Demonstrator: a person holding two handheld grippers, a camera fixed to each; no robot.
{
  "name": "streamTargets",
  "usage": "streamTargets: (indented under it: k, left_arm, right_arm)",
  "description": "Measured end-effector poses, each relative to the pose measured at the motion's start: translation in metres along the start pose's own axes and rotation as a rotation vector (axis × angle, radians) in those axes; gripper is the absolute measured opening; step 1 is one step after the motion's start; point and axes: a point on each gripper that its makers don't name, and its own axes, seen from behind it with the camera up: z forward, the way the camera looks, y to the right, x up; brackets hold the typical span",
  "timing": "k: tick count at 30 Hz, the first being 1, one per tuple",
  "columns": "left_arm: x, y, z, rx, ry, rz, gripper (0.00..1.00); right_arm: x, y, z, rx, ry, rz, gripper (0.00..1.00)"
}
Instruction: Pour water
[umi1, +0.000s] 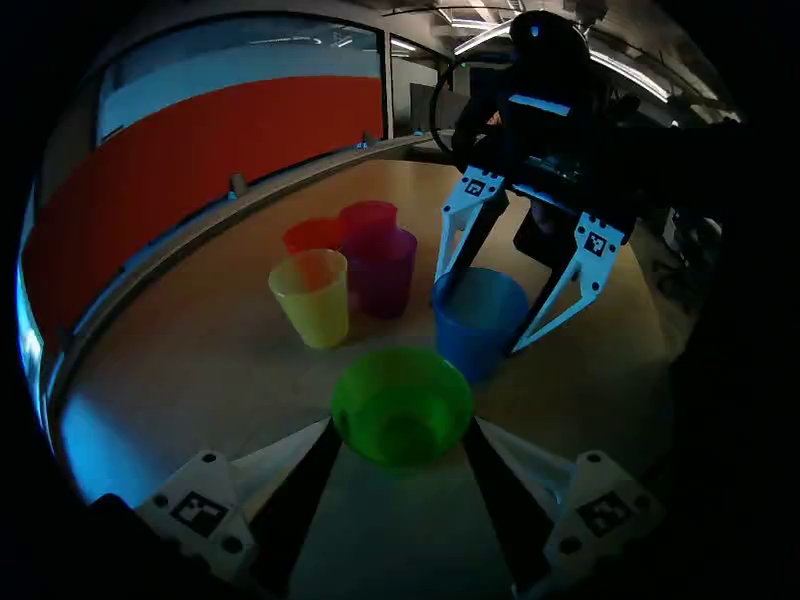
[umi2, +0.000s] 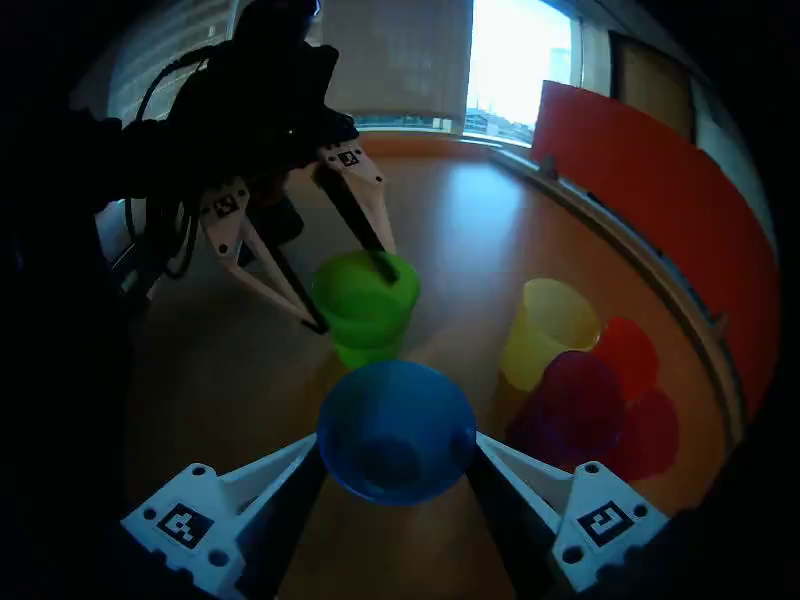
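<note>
Both jaws of my left gripper (umi1: 402, 425) are pressing on the translucent green plastic cup (umi1: 402, 395). My right gripper (umi2: 397, 445) is clamping the translucent blue plastic cup (umi2: 395, 420) just beside it on the wooden table (umi1: 200, 340).

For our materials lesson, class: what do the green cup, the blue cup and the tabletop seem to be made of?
The green cup is likely plastic, smooth and translucent; light glows through its wall. The blue cup is probably the same plastic: a thin, even wall, slightly see-through. The tabletop looks like wood or wood-look laminate, brown with a soft sheen; it is too blurred to tell which.
</note>
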Motion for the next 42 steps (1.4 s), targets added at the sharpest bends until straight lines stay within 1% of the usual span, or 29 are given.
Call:
streamTargets:
  k: [14, 21, 24, 42]
  left_arm:
    - [0.000, -0.002, 0.002, -0.008, 0.001, -0.018, 0.85]
    - [-0.004, -0.002, 0.004, -0.008, -0.013, -0.024, 0.85]
    - [-0.004, -0.003, 0.004, -0.008, -0.015, -0.025, 0.86]
    - [-0.013, -0.006, -0.003, 0.008, -0.045, -0.017, 0.86]
  right_arm:
    - [-0.004, -0.001, -0.001, -0.004, -0.018, 0.000, 0.91]
    - [-0.004, -0.001, -0.002, -0.007, -0.021, -0.003, 0.93]
    - [-0.005, -0.001, -0.002, -0.009, -0.022, -0.002, 0.96]
    - [-0.009, 0.001, -0.009, -0.027, -0.022, 0.009, 0.96]
